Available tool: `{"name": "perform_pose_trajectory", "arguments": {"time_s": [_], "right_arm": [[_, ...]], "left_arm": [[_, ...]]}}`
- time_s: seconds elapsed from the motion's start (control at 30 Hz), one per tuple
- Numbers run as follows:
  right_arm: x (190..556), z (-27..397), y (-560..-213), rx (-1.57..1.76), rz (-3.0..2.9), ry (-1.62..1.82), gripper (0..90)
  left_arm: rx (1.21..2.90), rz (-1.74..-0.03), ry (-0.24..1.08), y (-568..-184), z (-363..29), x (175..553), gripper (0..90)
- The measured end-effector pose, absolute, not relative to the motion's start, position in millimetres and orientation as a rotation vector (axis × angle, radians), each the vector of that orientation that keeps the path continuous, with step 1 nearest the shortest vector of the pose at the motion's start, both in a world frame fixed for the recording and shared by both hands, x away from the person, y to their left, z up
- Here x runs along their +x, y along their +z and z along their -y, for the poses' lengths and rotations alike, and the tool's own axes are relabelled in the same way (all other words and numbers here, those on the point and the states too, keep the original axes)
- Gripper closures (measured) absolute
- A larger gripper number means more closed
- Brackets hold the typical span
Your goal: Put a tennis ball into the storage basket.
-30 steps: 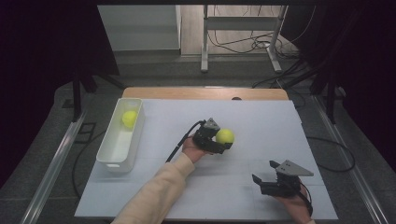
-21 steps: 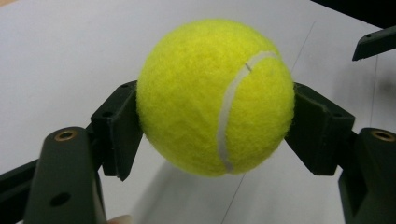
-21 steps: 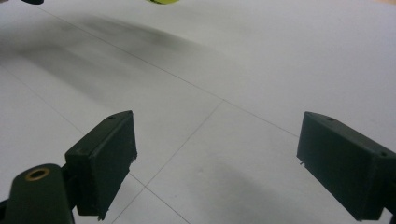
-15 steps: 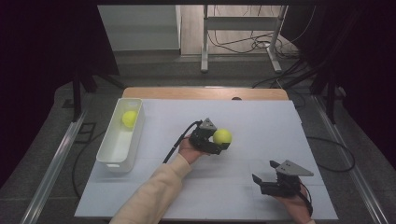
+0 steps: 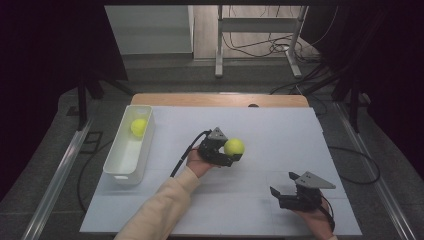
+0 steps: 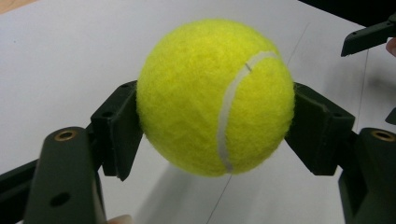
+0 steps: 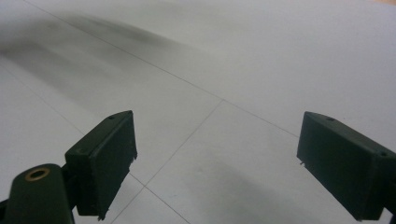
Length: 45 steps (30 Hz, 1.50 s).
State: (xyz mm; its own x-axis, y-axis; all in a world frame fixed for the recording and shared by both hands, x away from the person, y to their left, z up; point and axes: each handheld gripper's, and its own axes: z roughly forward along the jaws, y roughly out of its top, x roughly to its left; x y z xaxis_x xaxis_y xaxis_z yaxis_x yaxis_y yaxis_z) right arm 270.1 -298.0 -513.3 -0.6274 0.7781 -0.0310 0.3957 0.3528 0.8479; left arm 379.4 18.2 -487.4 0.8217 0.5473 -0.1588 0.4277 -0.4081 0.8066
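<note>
A yellow tennis ball (image 5: 234, 147) (image 6: 215, 95) sits clamped between the black jaws of my left gripper (image 5: 232, 152) (image 6: 215, 126), held just above the middle of the white table; its shadow falls on the surface below. A second yellow tennis ball (image 5: 138, 126) lies in the far end of the white bin (image 5: 120, 160) at the left. Near the front right, my right gripper (image 5: 282, 186) (image 7: 217, 163) rests open, its jaws wide apart over bare white surface with nothing between them.
The white table top (image 5: 280, 130) ends in a wooden strip (image 5: 220, 99) at the far edge. A black cable (image 5: 186, 152) trails from the left gripper toward the sleeve. Metal stand legs (image 5: 260, 45) and floor cables lie beyond the table.
The left gripper has drifted slightly left with the ball and lifted it off the surface. The right gripper has stayed where it was.
</note>
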Motion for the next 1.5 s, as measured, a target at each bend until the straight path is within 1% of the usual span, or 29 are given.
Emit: {"name": "perform_pose_trajectory", "arguments": {"time_s": [1.5], "right_arm": [[269.6,297.9,-512.8,1.025,-2.187,1.188,12.3]], "left_arm": [[2.039,-0.727,0.205,-476.9,-46.0,361.1,26.9]]}}
